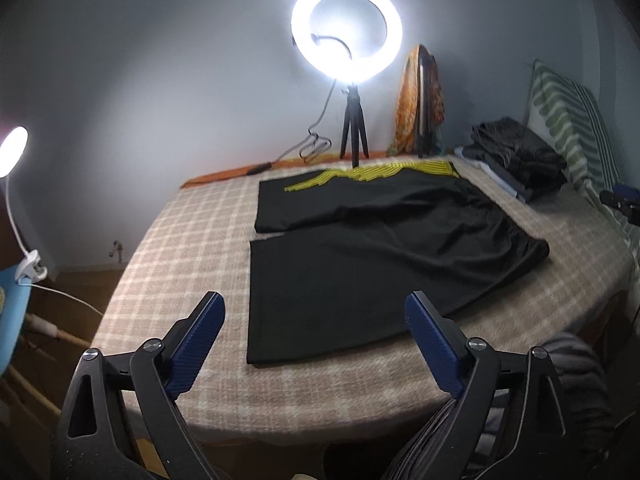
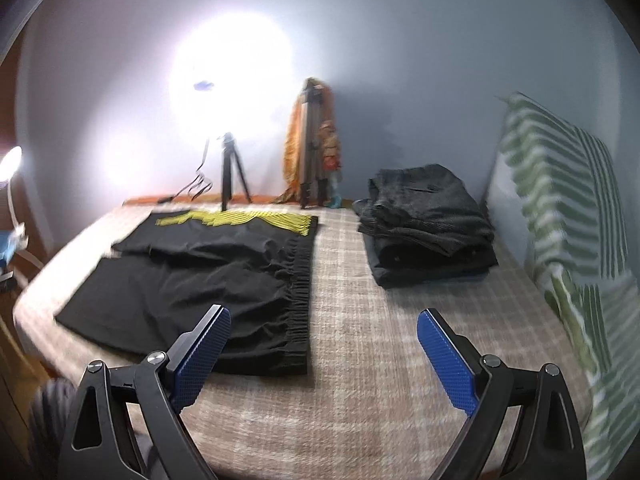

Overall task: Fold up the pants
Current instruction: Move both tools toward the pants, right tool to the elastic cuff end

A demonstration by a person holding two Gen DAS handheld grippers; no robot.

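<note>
The black pants (image 1: 360,248) lie spread flat on the bed, both legs side by side and stretched toward the left edge, the gathered elastic waistband (image 2: 301,284) toward the right. A band of yellow stripes (image 1: 384,170) runs along the far leg, and soft wrinkles cross the seat area. The left gripper (image 1: 316,344) hovers above the near leg's hem, jaws spread wide and holding nothing. The right gripper (image 2: 324,354) hangs just off the near end of the waistband, its jaws likewise released and empty.

The bed carries a beige checked blanket (image 1: 192,240). On its right side sits a stack of folded dark clothes (image 2: 428,224), well apart from the pants, with a green striped pillow (image 2: 560,184) propped beyond it. At the far edge a lit ring light (image 1: 347,30) stands on a small tripod before the pale wall, beside an orange cloth (image 1: 412,100) draped over a stand. A clip lamp (image 1: 14,146) glows at the left
</note>
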